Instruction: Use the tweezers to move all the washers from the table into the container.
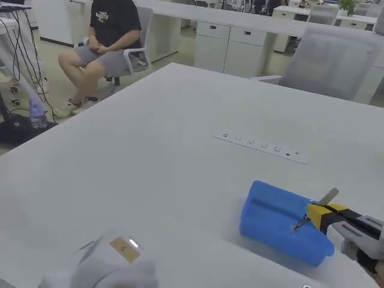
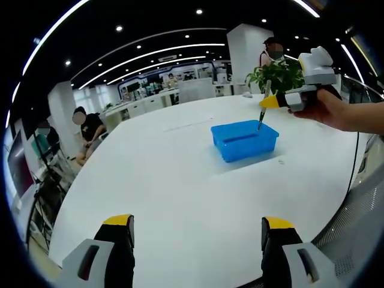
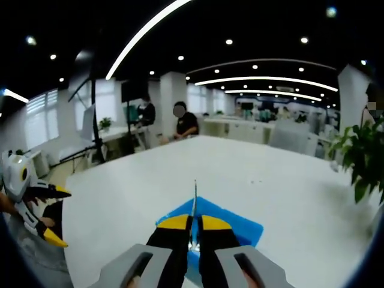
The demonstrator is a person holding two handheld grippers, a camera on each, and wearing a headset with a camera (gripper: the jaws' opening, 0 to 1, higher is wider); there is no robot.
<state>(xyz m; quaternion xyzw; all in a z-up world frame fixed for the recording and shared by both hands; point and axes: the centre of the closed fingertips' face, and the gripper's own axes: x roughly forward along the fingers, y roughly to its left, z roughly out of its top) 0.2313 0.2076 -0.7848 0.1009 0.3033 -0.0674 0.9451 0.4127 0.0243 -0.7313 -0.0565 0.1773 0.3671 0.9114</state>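
Big white worktop [image 1: 150, 174], a socket strip [image 1: 261, 146] set flush in it. Beyond, a person [image 1: 105, 33] seated on an office chair [image 1: 137, 57], white cabinets [image 1: 228, 51] behind, a grey chair [image 1: 333, 60] at the far edge. Curved ceiling light strips [image 3: 264, 78] glowing, potted plant [image 2: 281, 75].

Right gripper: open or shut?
Shut. On the right gripper the yellow-tipped jaws are closed on thin metal tweezers, whose tip is over the blue plastic container.

Right hand-held gripper [image 1: 314, 215] clamps tweezers [image 1: 327, 197] over the blue container [image 1: 270, 232].
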